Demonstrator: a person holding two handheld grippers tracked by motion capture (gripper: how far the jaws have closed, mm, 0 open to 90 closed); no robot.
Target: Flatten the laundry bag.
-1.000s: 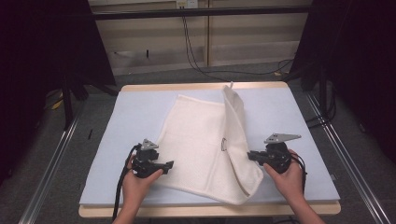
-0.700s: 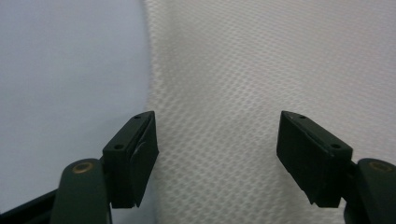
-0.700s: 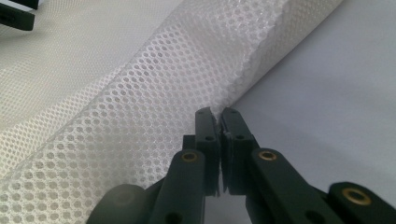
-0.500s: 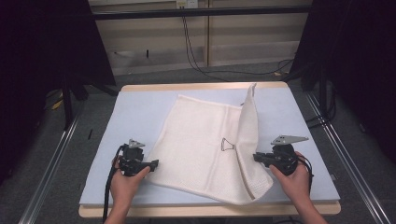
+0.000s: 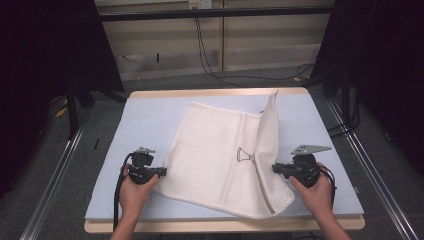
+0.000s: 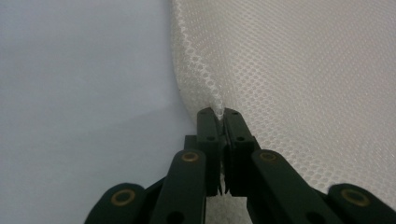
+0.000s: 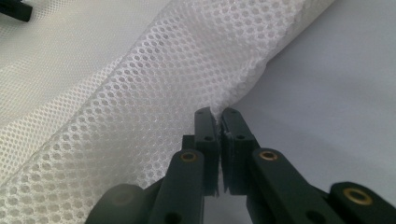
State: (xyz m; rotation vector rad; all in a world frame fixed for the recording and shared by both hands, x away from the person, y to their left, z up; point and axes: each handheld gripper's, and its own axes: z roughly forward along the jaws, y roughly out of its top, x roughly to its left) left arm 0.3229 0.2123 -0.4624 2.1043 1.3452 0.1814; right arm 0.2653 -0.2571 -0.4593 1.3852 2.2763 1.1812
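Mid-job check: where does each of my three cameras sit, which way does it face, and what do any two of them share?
High view: fixed above the person's side, looking forward and down on the table; both forearms enter from below, holding the left gripper and right gripper.
Left gripper view: rides the left gripper, looking along its shut jaws at the white mesh cloth.
Right gripper view: rides the right gripper, jaws shut on a folded edge.
Shared: all three show the cloth on the pale blue mat.

No legible text, label, brand or number is present; the sole mark is a small dark outline drawing, wordless, on the white mesh cloth (image 5: 220, 155) lying on the table (image 5: 150, 120).
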